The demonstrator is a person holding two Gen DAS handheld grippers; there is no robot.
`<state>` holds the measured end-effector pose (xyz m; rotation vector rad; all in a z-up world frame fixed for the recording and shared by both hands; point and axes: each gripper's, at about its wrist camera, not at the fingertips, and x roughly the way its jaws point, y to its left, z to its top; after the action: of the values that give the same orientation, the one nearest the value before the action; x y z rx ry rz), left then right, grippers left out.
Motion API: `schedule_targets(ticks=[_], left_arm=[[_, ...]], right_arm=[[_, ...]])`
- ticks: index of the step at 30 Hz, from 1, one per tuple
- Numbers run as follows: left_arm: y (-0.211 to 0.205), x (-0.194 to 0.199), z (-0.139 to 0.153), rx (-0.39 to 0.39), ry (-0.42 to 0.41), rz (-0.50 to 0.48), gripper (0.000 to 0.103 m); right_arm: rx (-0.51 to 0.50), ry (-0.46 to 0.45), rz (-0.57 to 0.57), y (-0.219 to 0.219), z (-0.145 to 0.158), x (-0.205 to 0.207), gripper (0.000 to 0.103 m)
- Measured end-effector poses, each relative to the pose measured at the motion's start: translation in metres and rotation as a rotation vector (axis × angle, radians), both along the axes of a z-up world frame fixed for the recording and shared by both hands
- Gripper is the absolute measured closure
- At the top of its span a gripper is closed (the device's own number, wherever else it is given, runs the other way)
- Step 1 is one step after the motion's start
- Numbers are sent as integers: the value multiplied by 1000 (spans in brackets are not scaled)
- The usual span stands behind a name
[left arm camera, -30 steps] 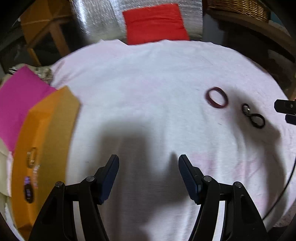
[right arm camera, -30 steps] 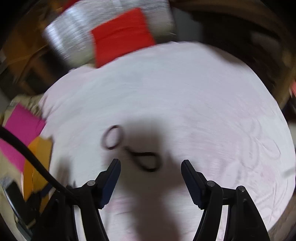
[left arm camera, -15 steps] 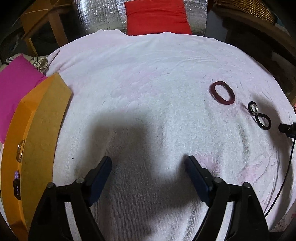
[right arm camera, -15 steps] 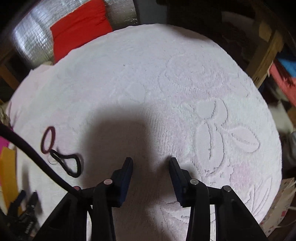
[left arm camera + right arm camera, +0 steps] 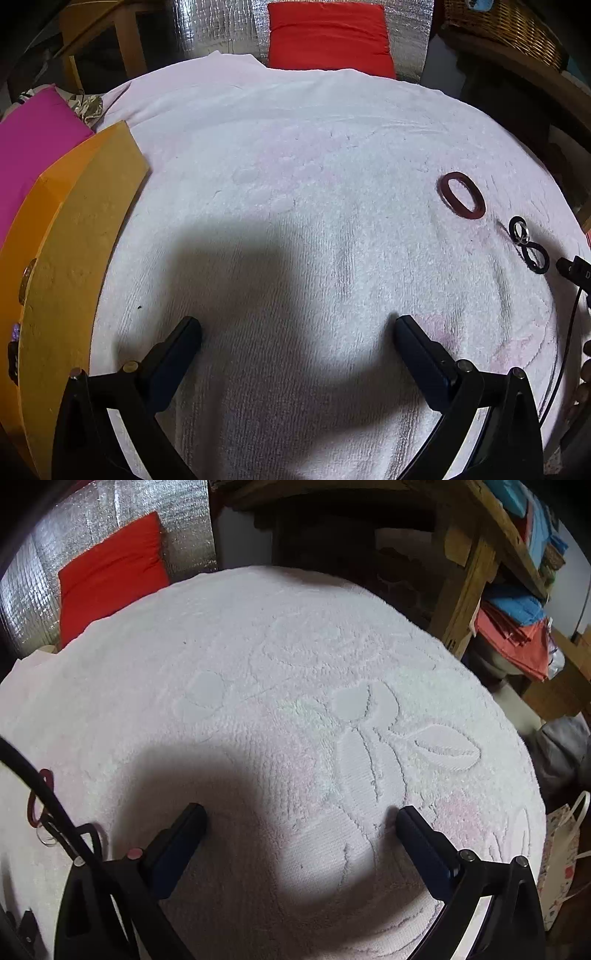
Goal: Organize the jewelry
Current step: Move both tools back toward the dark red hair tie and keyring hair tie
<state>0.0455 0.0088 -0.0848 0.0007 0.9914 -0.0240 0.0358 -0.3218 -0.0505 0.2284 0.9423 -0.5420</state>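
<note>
A dark red ring-shaped bangle [image 5: 461, 194] lies on the white towel [image 5: 295, 166] at the right of the left wrist view. Just beyond it lie a small silver ring [image 5: 520, 229] and a black loop [image 5: 535, 258]. My left gripper [image 5: 297, 326] hovers over bare towel, far left of them, its jaws opening wide with nothing between. In the right wrist view my right gripper [image 5: 301, 814] is also opening over bare towel with nothing between its fingers; the red bangle [image 5: 35, 805] and black loop [image 5: 90, 834] lie at its far left, half hidden by a black cable [image 5: 44, 801].
An orange box [image 5: 62, 258] with small jewelry pieces along its left edge and a pink sheet [image 5: 26, 147] sit at the left. A red cushion [image 5: 328, 35] against silver foil is behind. Wooden shelving [image 5: 480, 554] with folded cloth and a patterned bag [image 5: 565, 856] stand at the right.
Both grippers' jaws have spread wider; the right ones narrowed in between. The right view has swung away to the right, so the bangle and black loop slid from centre to its far left edge.
</note>
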Motion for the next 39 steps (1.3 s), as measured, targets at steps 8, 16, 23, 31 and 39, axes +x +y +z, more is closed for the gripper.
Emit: schedule_targets(ticks=[8,16,23,31,39], left_arm=[[1,-5,-2,-12,-16,8,0],[3,-13,-3,-17,-38,19,0],[5,-17,-4,-22,-54,12,0],[5,-22,-3,-18,-66,11,0],[3,-14,3,-12,-16,15,0]], right_arm=[[72,62,81,-5,5,-1,0],[58,54,160,8,2,-10,0],[55,46,174,12,3,-16,0],[40,50,178,8,6,-12,0],[126,-4,241,-2,20,-8,1]])
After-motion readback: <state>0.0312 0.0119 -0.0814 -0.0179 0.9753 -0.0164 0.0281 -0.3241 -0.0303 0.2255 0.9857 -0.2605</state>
